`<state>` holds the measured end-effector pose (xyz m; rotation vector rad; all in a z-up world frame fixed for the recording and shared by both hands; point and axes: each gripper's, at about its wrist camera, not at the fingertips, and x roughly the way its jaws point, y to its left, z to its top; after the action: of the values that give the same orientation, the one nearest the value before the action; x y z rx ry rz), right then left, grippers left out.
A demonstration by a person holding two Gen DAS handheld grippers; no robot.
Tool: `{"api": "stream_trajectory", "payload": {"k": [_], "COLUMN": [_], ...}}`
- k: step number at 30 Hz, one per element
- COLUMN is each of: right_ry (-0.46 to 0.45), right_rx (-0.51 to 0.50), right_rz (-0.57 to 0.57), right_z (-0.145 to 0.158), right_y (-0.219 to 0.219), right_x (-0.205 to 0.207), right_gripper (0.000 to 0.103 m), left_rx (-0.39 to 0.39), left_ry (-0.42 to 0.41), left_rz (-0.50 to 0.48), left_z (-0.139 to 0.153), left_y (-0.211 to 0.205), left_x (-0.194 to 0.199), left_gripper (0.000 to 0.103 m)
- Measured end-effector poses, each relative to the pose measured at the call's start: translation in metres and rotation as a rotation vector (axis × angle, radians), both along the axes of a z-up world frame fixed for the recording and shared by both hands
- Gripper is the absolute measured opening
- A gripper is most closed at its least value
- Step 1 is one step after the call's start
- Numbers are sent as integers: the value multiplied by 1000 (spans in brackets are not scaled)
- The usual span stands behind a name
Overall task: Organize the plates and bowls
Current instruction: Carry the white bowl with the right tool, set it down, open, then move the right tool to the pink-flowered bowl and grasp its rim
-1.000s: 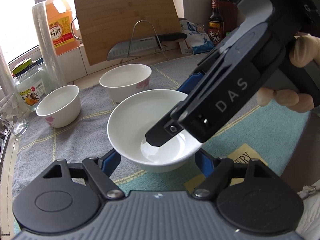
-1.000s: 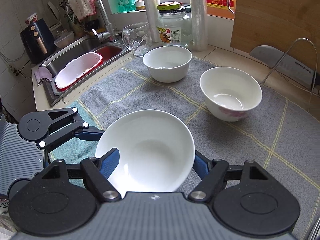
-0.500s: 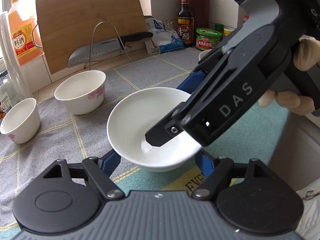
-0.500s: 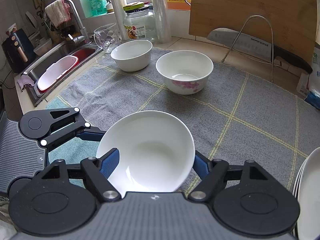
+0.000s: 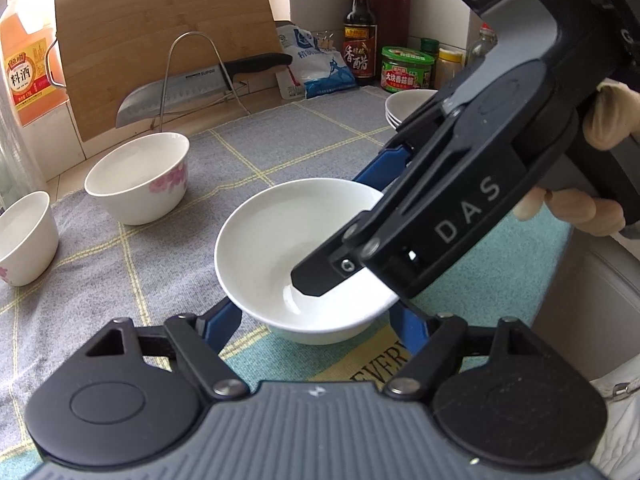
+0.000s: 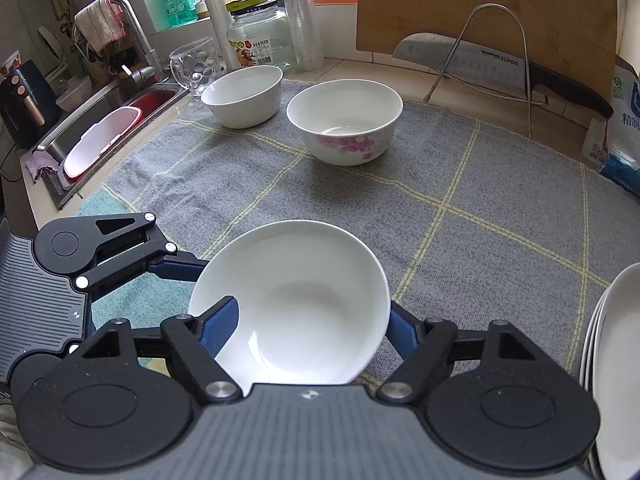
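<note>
The shallow white bowl (image 6: 296, 300) looks like glossy glazed ceramic, smooth enough to throw highlights. Same shiny glaze on the pink-flowered bowl (image 6: 345, 122). Both tools are matt black plastic with ribbed grey housings and dark blue ribbed pads (image 6: 218, 326). The grey mat (image 6: 460, 216) is rough woven cloth. Cutting board (image 5: 160, 36) is pale wood with visible grain, and the knife blade (image 5: 172, 94) is dimpled bare metal.

Both wrist views closely share the shallow bowl (image 5: 280, 240) (image 6: 304, 300)
</note>
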<state>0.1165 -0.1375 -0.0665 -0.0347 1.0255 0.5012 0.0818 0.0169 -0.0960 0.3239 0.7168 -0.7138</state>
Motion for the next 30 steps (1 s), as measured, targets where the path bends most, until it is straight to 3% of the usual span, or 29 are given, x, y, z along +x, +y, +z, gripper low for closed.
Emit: {"api": "stream_trajectory", "payload": {"k": [2,3,8,15,19,27,30], "right_ry": [0,-1,-32,-49,-79,-149,-162], "right_rx": [1,3,-5,-7,-8,-44,-48], "right_rz": [0,2,-13,-4,5,43,58], "right_z": [-1,-1,1,6,15,32,36], "right_y": [0,0,-2,-5,-8,-7,-6], "right_x": [0,0,0,1,2,22,38], "right_gripper": [83,84,103,103,103,103,103], "left_rx": [-2,2,-10,-20,12,-39,-15], "left_ry": [1,2,15,60,38,-31,-58], "left_rz": [-1,0,6,28,67,243,266], "left_z": [0,0,2,12,21,46,43], "left_y": [0,0,3,26,44,77,80], "left_x": [0,0,0,-10,-9,40,65], "left_gripper": [82,87,92,94,94,94,94]}}
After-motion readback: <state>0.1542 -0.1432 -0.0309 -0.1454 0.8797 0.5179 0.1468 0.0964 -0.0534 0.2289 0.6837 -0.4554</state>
